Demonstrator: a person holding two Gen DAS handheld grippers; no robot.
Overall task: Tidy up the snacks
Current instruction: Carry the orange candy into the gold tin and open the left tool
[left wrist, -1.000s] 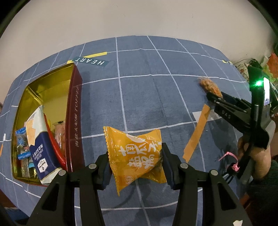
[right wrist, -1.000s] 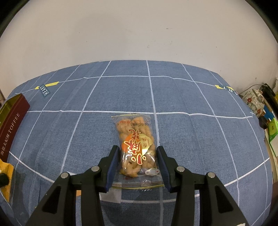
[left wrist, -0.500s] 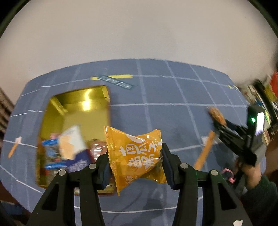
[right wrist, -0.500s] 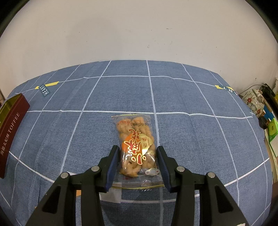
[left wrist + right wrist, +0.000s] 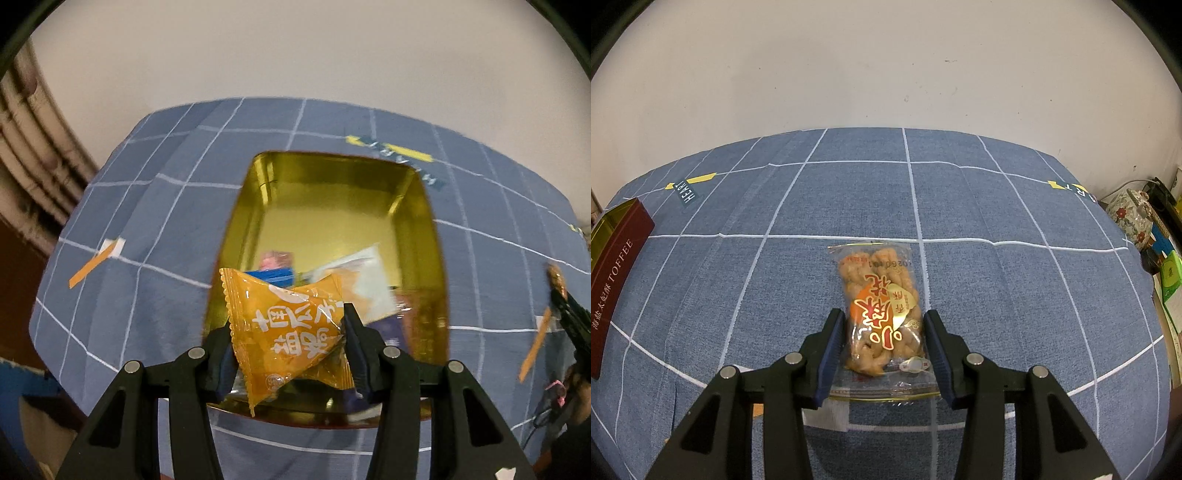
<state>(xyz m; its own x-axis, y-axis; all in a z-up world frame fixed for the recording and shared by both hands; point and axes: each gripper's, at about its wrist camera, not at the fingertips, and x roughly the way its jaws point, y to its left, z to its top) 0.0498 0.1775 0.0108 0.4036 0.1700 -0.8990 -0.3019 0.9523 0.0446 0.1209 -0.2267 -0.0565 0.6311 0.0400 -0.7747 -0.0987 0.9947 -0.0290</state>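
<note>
My left gripper [image 5: 288, 343] is shut on an orange snack packet [image 5: 291, 332] and holds it above the near end of an open gold tin [image 5: 332, 192]. Several packets lie in the tin's near half, among them a white and blue one [image 5: 365, 280]. In the right wrist view my right gripper [image 5: 884, 332] is shut on a clear packet of fried dough twists [image 5: 879, 295] over the blue checked cloth. The tin's dark red wall [image 5: 613, 266] shows at the far left there. At the right edge of the left wrist view, the right gripper [image 5: 561, 295] carries the twist packet [image 5: 557, 278] at its tips.
Orange tape strips [image 5: 92, 262] [image 5: 533, 343] lie on the cloth on both sides of the tin. A "HEART" label [image 5: 686, 190] sits near the table's far left edge. A floral pot [image 5: 1130, 218] and clutter stand beyond the right edge. A wall rises close behind the table.
My left gripper has carried the orange packet leftward from over bare cloth to above the tin and has rolled. The right gripper and its twist packet have not moved.
</note>
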